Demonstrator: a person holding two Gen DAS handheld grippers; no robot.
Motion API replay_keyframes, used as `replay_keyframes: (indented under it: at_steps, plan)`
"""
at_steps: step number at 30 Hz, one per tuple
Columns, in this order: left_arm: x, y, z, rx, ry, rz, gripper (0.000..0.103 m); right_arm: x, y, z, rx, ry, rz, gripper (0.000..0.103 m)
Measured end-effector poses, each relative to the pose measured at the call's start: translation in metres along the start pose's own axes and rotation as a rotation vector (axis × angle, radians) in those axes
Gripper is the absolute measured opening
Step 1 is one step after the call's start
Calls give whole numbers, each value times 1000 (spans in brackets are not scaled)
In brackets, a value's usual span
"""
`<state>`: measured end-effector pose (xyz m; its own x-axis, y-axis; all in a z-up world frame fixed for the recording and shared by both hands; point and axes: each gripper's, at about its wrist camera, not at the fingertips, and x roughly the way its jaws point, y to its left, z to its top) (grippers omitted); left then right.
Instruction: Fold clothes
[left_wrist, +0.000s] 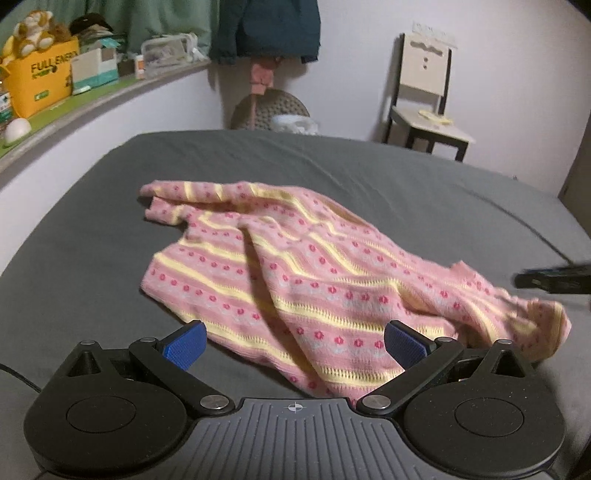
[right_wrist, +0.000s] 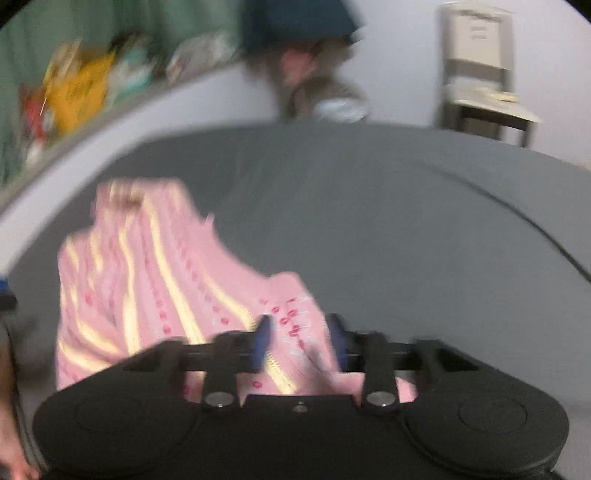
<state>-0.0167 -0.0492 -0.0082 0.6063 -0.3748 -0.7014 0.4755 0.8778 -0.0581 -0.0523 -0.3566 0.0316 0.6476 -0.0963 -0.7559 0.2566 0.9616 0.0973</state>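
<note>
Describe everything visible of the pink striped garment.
The pink knit garment has yellow stripes and rows of red dots. It lies crumpled and unfolded on the grey bed, one sleeve bunched at the far left. The right claw pinches its near edge; the left claw is open just above it.

- A bedroom in a home; a bed (left_wrist: 369, 177) with a grey sheet fills the floor
- a ledge (left_wrist: 110, 92) along the wall carries boxes and a plush toy (left_wrist: 33, 31)
- a jacket (left_wrist: 266, 29) hangs on the wall; a chair (left_wrist: 424, 96) stands beside
</note>
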Motion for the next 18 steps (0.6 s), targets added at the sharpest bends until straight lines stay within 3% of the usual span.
replay_keyframes:
  at_steps: [6,13,16,18]
  plan:
    - [8,-11,0,30,22,-7,103,26,15,-16,-105,107,36,19]
    - [21,-22,3,33,56,-15,103,27,12,-28,-167,47,-32,24]
    - [26,-26,4,44,64,-22,103,27,10,-33,-179,28,-8,26]
    - [26,-28,5,48,58,-27,103,24,3,-33,-151,17,28,14]
